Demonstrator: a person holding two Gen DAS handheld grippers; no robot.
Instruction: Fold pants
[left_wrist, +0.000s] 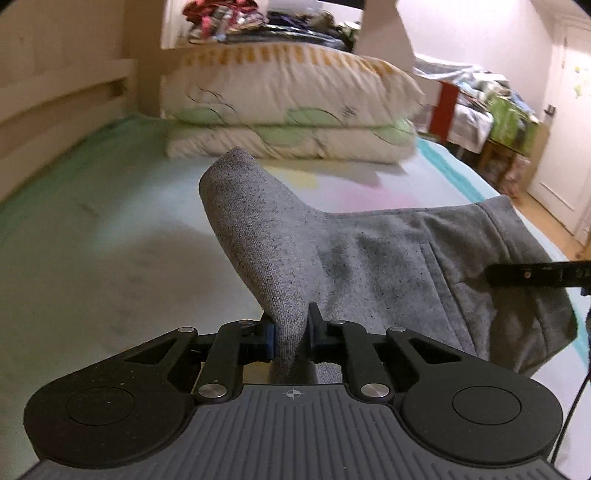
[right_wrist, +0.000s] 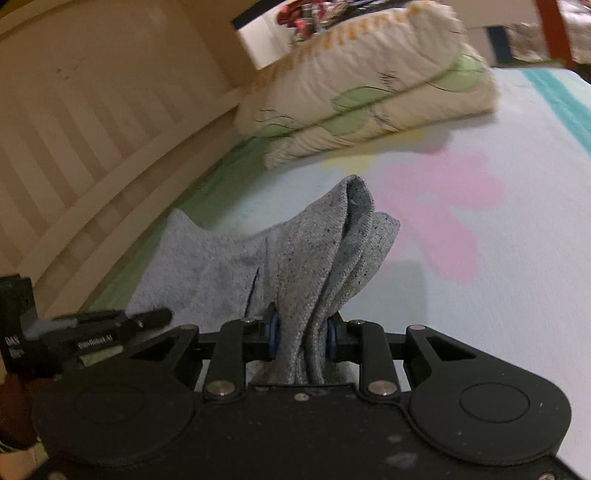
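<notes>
Both grippers clamped on the grey pants (left_wrist: 369, 258), lifted off the bed (left_wrist: 92, 240).
I hold fabric in left gripper (left_wrist: 290, 338) and right gripper (right_wrist: 301, 338); next, I'd carry both edges over evenly.

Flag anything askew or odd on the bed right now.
Nothing looks damaged or spilled. The grey pants hang bunched between the left tool and right tool, both pinching fabric, so they aren't lying flat. The stacked pillows sit tidy.

A pastel-sheeted bed (left_wrist: 92, 240) carries two stacked pillows (left_wrist: 291, 122) at twelve o'clock, grey pants (left_wrist: 388, 266) nearer.
</notes>
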